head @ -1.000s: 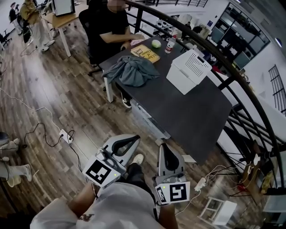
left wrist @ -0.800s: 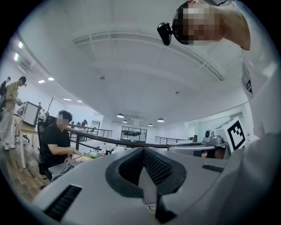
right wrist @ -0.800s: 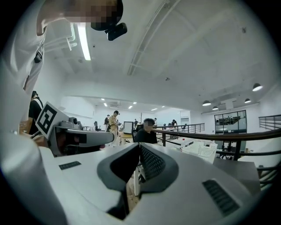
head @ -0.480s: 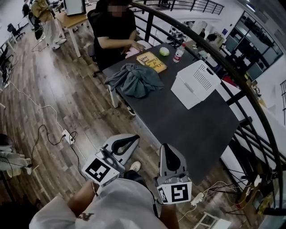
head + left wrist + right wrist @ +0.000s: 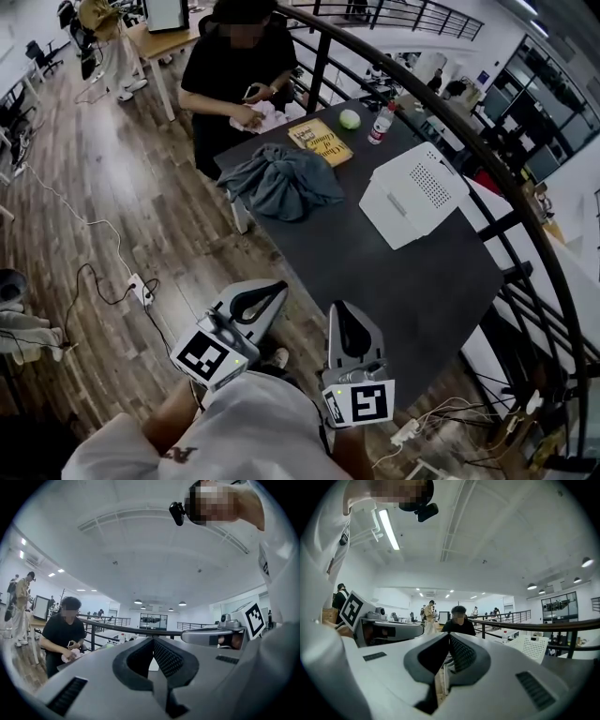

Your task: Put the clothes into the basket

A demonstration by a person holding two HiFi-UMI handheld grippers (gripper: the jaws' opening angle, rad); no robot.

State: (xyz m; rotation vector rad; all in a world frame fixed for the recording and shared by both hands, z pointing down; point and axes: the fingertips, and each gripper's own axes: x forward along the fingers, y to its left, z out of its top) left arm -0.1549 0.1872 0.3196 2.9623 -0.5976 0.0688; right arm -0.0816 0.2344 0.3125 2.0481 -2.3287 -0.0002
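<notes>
A heap of grey-blue clothes (image 5: 281, 183) lies on the near-left part of the dark table (image 5: 412, 281). The white perforated basket (image 5: 412, 195) stands to its right on the same table and shows again in the right gripper view as the basket (image 5: 533, 647). My left gripper (image 5: 280, 287) and right gripper (image 5: 337, 308) are held low, close to my body, short of the table's near edge. Both are shut with nothing between the jaws. Seen along their own jaws, the left gripper (image 5: 152, 640) and right gripper (image 5: 447, 636) point level across the room.
A person in black (image 5: 239, 66) stands at the table's far end, handling something pink. A yellow book (image 5: 322, 141), a green ball (image 5: 350, 119) and a bottle (image 5: 380, 122) lie there. A black railing (image 5: 487, 169) runs along the table's right. Cables and a power strip (image 5: 141, 286) lie on the wood floor.
The head view has shifted, so the table and clothes sit slightly lower and nearer. The person in black has risen from sitting. Both grippers stay shut near my body.
</notes>
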